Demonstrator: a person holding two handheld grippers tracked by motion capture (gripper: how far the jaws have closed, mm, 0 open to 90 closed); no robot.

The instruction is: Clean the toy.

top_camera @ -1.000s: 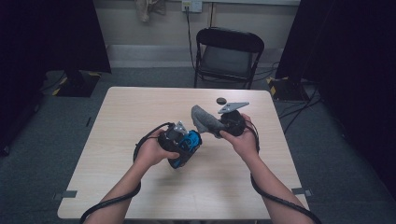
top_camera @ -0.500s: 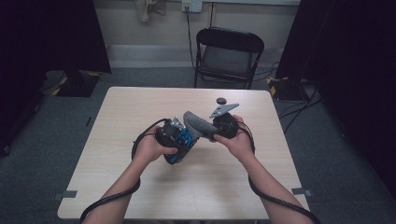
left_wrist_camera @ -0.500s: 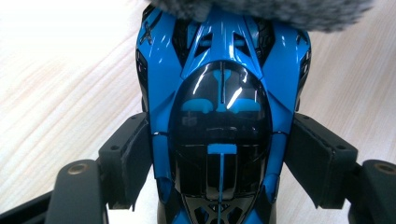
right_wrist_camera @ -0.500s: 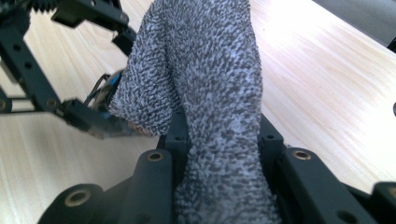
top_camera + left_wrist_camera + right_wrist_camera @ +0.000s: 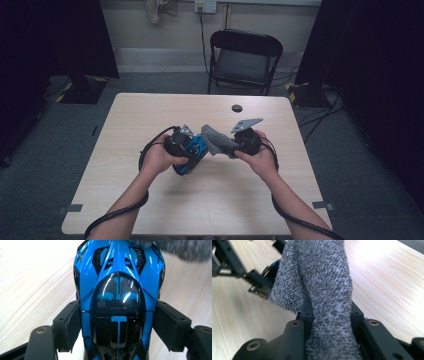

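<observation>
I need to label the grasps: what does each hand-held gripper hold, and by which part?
The left hand-held gripper clamps the blue toy car by its two sides. The right hand-held gripper pinches the grey cloth at its bunched end.

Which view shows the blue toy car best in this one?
The left gripper view: the blue toy car sits close and sharp, clamped between the left gripper pads, bodywork and dark canopy plain. The high view shows it small, partly covered by the hand. The right gripper view gives a dark, glossy sliver beside the grey cloth.
</observation>
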